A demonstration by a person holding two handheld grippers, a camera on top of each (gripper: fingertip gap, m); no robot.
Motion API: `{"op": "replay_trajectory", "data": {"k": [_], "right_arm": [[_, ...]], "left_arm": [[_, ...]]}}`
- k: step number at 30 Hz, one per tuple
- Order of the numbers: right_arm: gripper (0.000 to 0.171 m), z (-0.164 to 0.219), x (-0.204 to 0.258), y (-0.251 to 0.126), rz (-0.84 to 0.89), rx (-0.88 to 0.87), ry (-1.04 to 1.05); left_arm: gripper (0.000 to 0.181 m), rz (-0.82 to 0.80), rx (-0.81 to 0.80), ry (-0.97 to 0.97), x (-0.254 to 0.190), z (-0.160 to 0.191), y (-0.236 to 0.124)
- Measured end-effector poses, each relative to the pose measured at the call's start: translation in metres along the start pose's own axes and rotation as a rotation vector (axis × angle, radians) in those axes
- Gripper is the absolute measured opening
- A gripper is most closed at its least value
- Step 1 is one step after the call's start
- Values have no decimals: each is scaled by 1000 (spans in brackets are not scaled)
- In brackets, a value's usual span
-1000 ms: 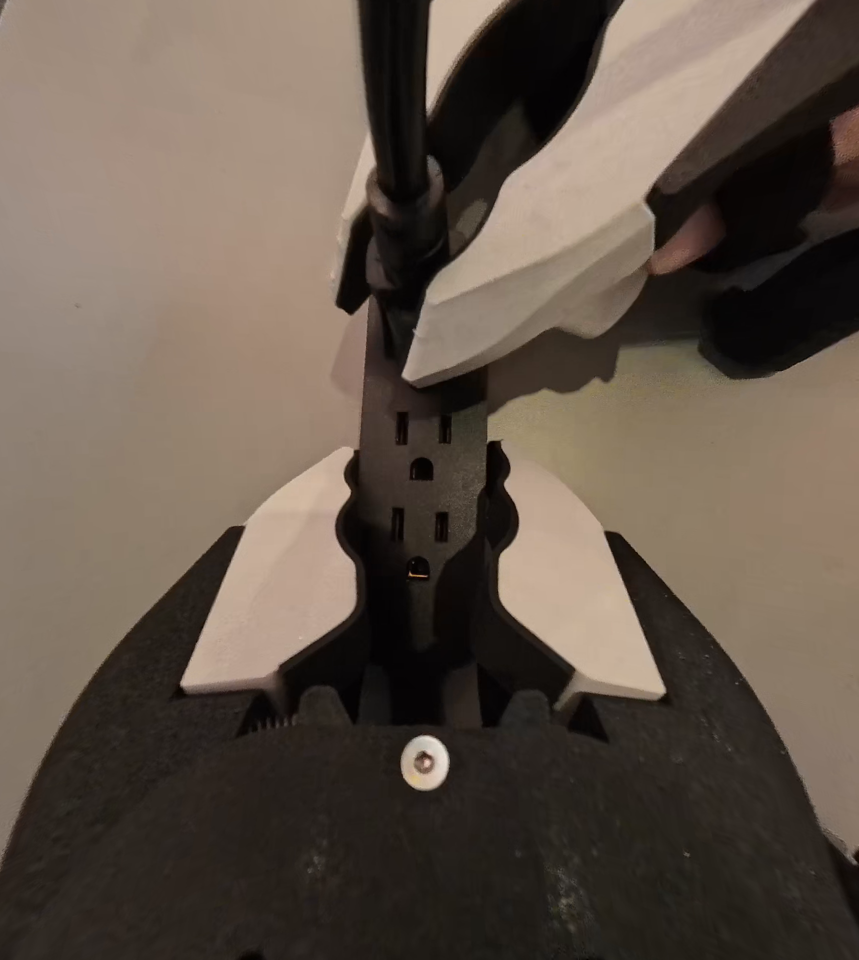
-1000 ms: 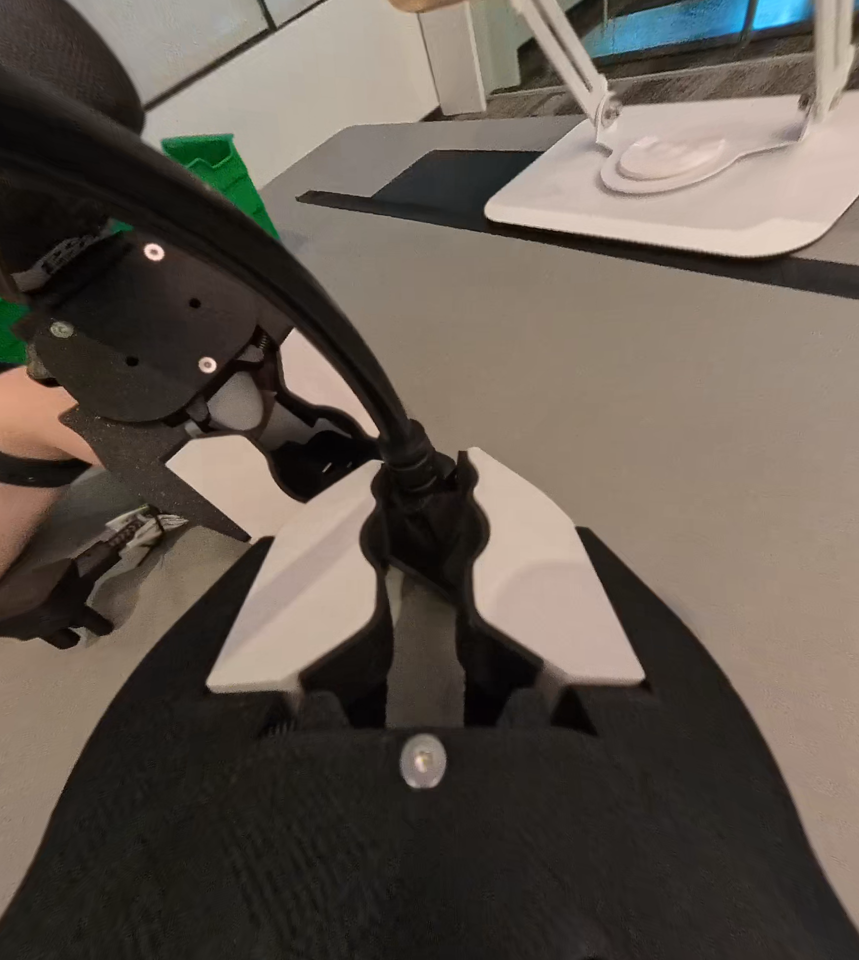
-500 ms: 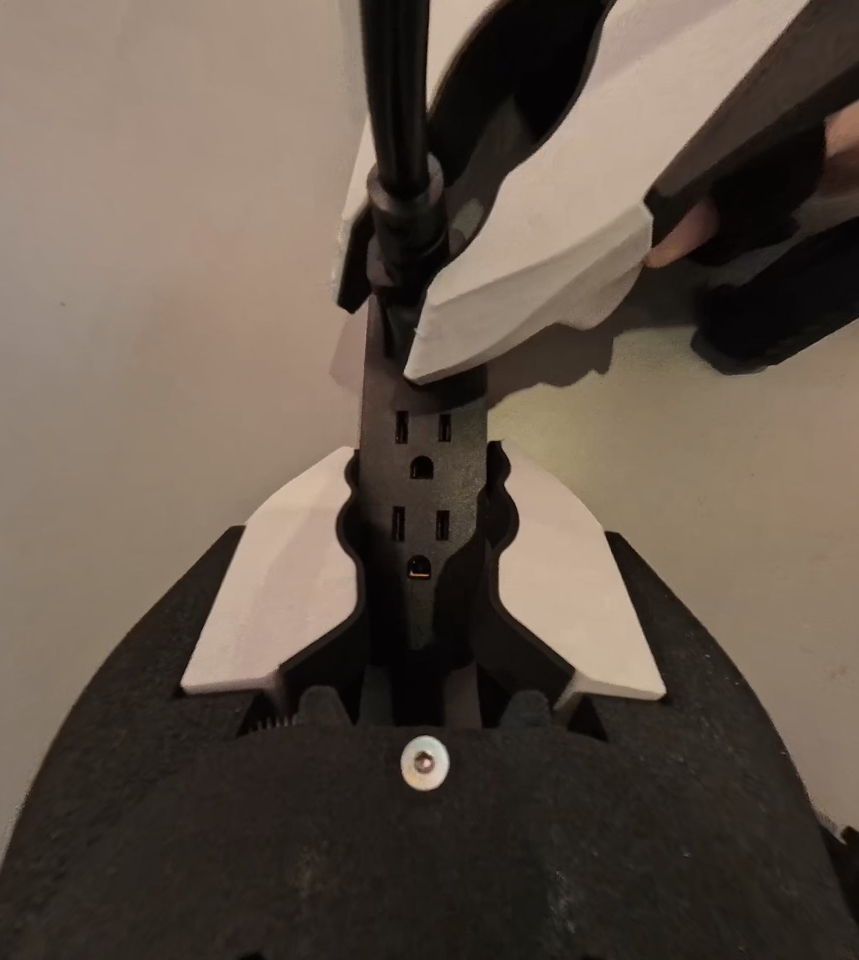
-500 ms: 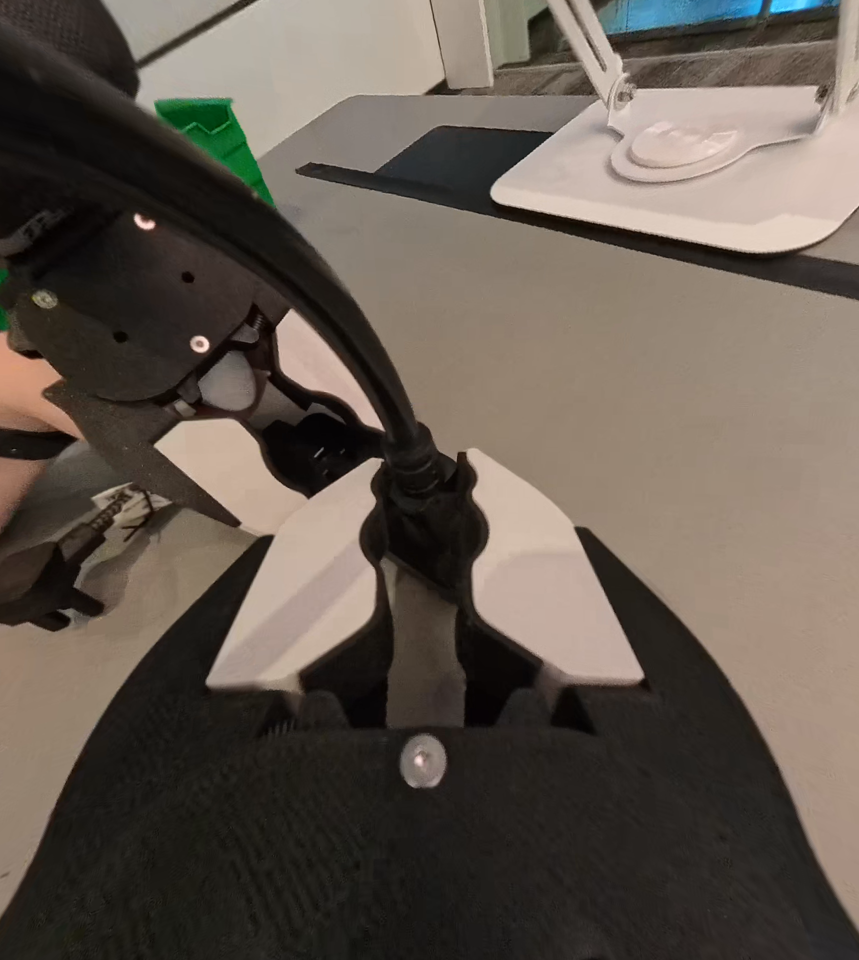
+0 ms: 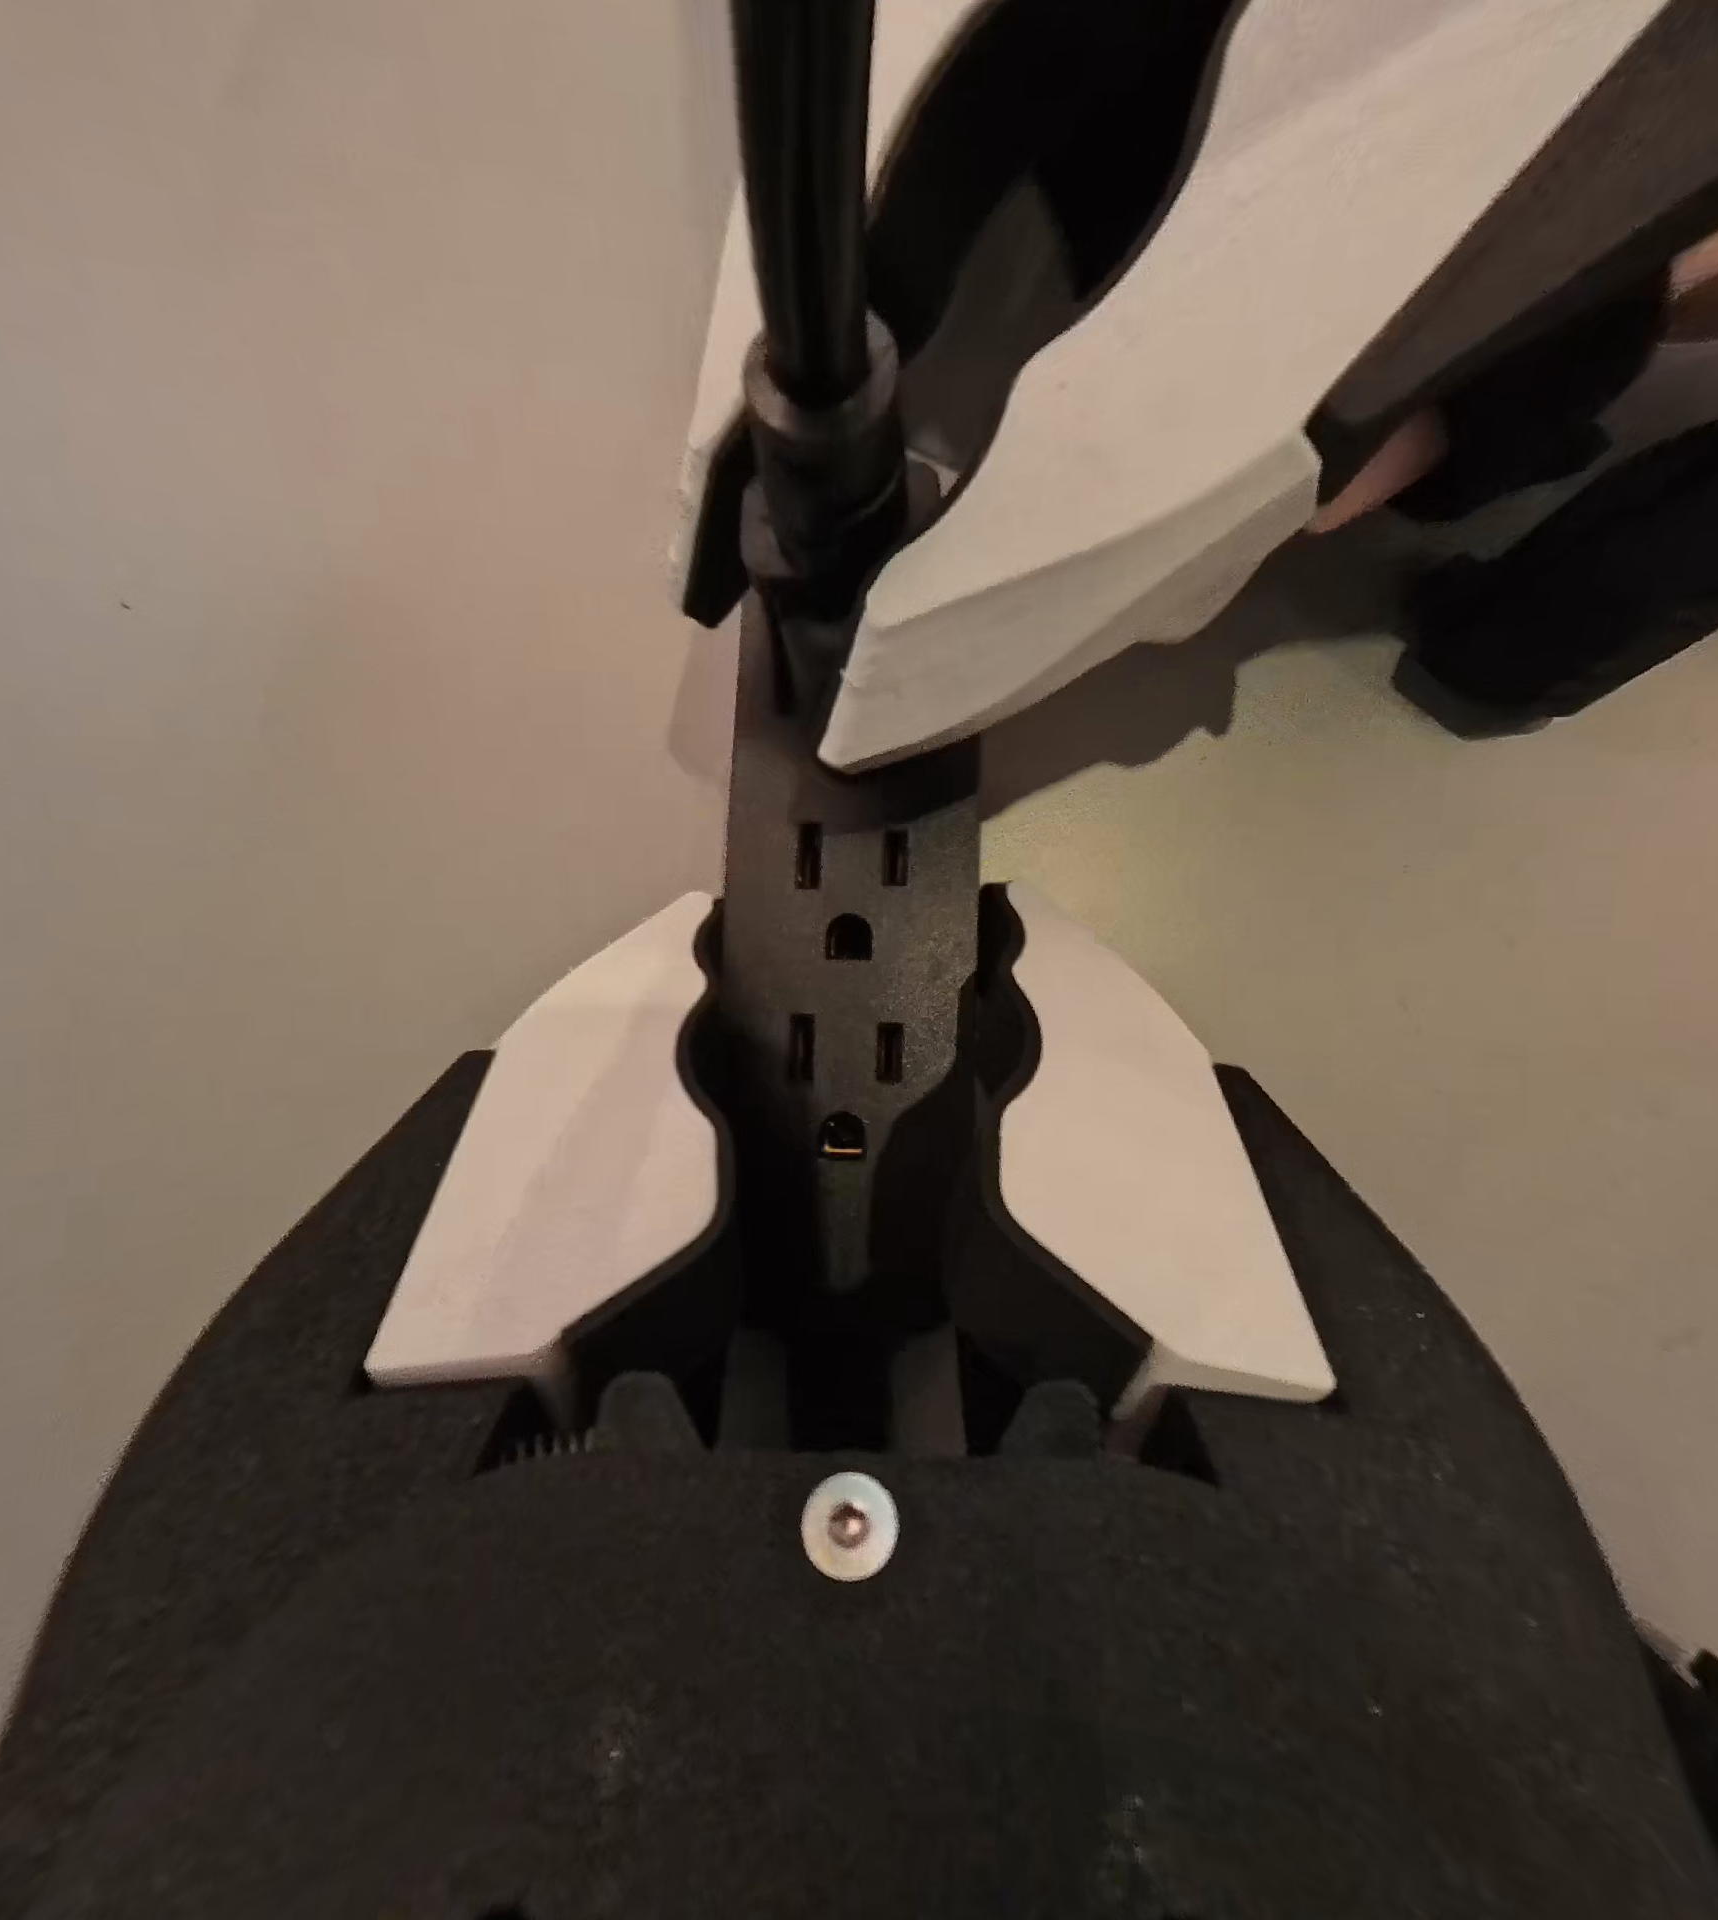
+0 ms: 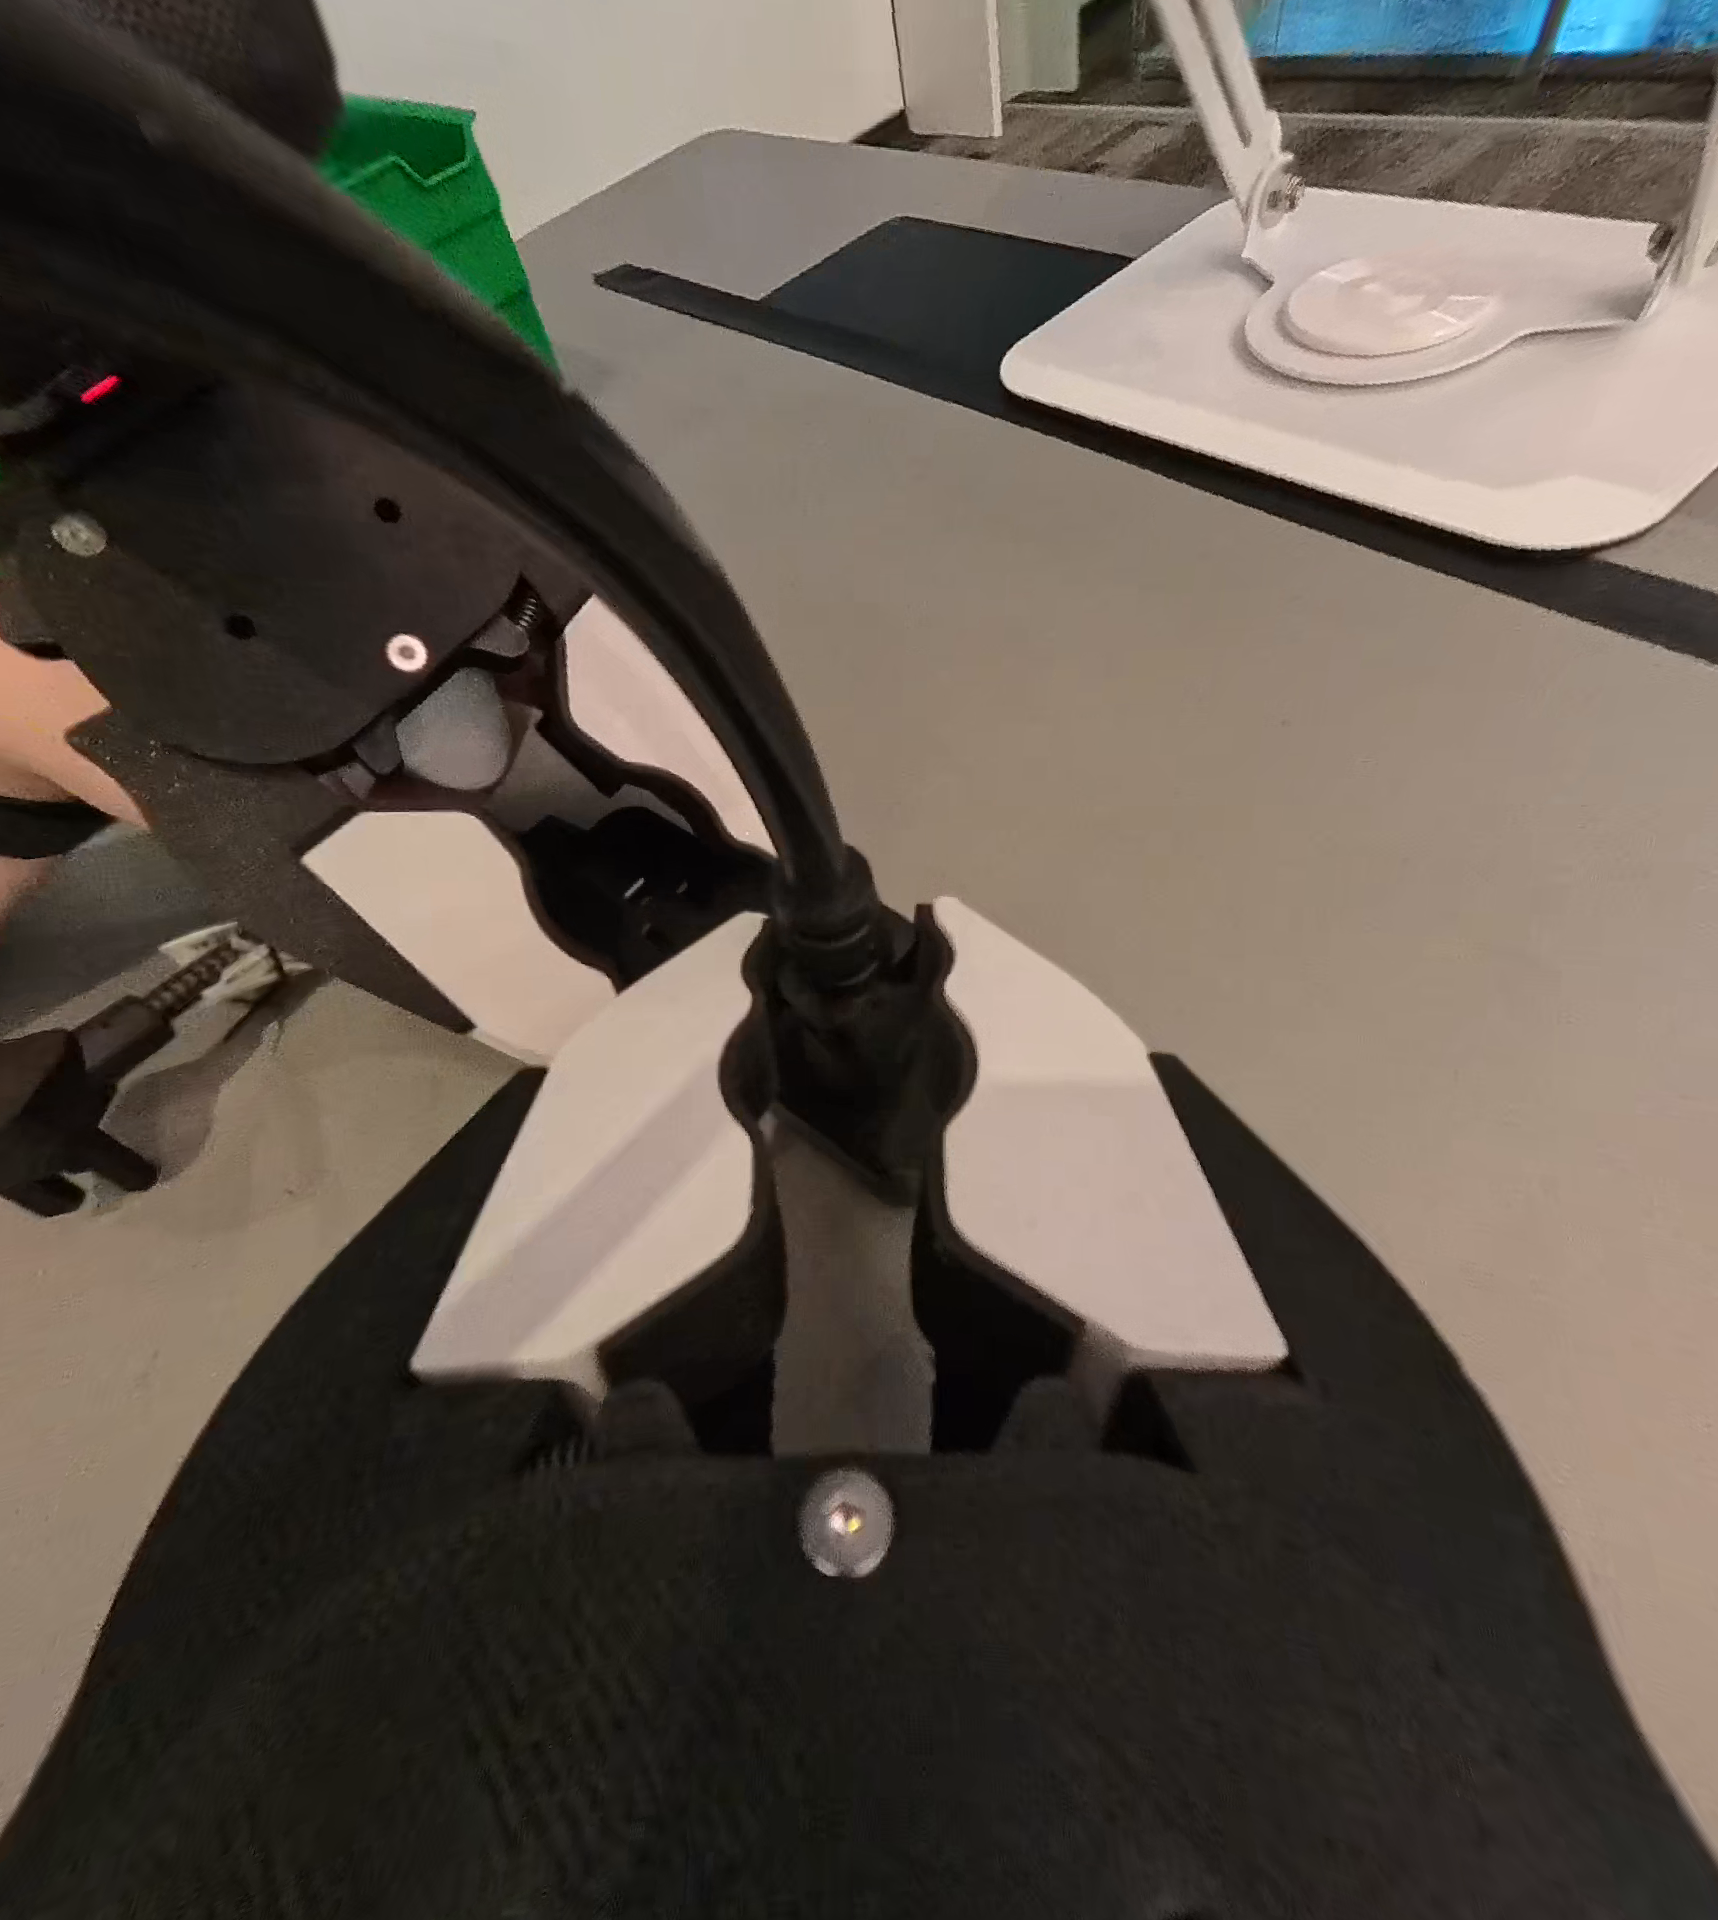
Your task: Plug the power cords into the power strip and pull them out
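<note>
Little has shifted since 1 second ago: the right gripper (image 6: 850, 1023) has tilted slightly, its fingers still clamped on the black plug (image 6: 839, 997) of the power cord (image 6: 481, 436) at the far outlet of the power strip (image 5: 850, 997). Whether the prongs are fully seated is hidden. The left gripper (image 5: 850, 1023) is closed on the strip's near end, pinning it on the grey table (image 6: 1250, 831), with 2 outlets showing bare.

office or lab | grey desk (image 6: 1250, 831) | white monitor-stand base (image 6: 1457, 416) | green bin (image 6: 419, 197)
</note>
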State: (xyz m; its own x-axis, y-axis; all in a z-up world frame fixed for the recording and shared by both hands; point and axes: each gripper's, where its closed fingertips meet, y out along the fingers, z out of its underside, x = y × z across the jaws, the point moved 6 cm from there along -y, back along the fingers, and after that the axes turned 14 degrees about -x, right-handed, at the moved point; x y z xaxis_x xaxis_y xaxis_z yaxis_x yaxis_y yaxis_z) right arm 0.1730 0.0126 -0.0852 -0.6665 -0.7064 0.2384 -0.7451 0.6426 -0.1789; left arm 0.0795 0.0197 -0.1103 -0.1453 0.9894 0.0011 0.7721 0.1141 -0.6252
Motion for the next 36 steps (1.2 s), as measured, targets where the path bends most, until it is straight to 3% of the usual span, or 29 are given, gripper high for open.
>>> {"op": "replay_trajectory", "data": {"k": [3, 13, 20, 25, 32, 36], "right_arm": [[24, 1, -4, -4, -27, -10, 51], [25, -1, 7, 1, 9, -5, -61], [25, -1, -5, -5, -44, -45, 156], [25, -1, 9, 0, -17, -8, -55], [23, -10, 16, 0, 3, -40, -78], [24, -9, 7, 0, -16, -91, 163]], "left_arm": [[46, 6, -4, 5, 0, -3, -1], [46, -28, 18, 23, -2, -1, 1], [46, -3, -22, 16, -2, -5, 0], [46, -16, 22, 38, -3, -1, 1], [46, -11, 2, 32, -4, -3, -1], [46, -24, -2, 23, -3, -2, 3]]}}
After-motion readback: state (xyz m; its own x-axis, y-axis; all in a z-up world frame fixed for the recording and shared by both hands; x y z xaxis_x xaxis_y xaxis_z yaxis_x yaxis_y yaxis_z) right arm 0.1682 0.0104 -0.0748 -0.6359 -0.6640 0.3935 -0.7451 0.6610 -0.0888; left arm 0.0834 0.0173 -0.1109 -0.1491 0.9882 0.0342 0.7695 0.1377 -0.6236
